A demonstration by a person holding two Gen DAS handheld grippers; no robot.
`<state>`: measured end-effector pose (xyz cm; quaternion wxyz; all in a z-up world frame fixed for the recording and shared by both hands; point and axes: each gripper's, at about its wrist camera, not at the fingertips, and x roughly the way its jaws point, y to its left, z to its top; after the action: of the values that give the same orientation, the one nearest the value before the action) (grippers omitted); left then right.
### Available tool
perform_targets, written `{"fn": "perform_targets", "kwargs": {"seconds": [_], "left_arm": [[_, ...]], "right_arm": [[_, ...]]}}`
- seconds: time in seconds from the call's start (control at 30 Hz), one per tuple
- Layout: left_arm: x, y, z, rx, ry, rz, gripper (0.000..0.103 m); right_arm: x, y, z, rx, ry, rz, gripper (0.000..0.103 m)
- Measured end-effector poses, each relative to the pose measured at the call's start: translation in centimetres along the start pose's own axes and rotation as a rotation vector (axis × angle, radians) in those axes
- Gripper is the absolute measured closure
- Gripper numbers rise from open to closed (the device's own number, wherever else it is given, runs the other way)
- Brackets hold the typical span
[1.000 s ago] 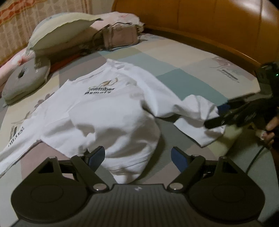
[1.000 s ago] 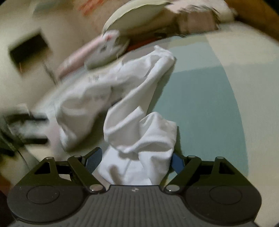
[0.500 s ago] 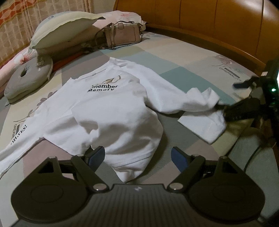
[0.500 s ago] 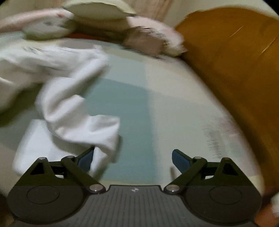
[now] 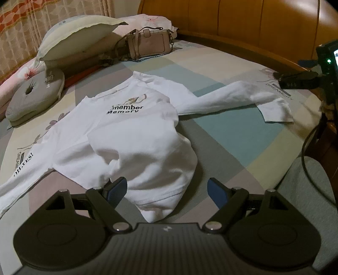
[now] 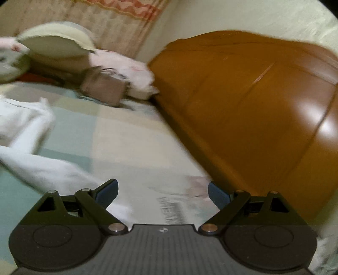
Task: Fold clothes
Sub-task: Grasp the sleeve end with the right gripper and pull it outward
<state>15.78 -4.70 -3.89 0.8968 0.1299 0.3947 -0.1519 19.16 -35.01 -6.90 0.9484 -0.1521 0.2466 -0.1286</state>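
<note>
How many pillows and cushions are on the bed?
3 that I can see. A big cream pillow leans at the back left, a pink flowery one lies behind the handbag, and a round grey cushion sits at the left edge. More may be hidden behind them.

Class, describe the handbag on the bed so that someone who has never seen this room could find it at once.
Start at the wooden headboard and look down to the bed's far corner, where the pillows are heaped. The handbag stands upright there, beyond the collar of the white shirt. It is the only boxy, pinkish thing with a strap among soft cushions.
</note>
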Motion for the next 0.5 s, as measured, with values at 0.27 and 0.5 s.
{"fn": "perform_targets", "kwargs": {"seconds": [0.27,0.5], "left_arm": [[0.6,0.2,0.0,0.003,0.018,-0.005,0.020],[1.8,-0.5,0.0,0.019,0.047,-0.016,0.020]], "right_arm": [[2.9,-1.9,-5.1,0.234,0.172,0.228,0.020],[4.1,-3.2,-7.2,0.372,0.170,0.361,0.026]]}}
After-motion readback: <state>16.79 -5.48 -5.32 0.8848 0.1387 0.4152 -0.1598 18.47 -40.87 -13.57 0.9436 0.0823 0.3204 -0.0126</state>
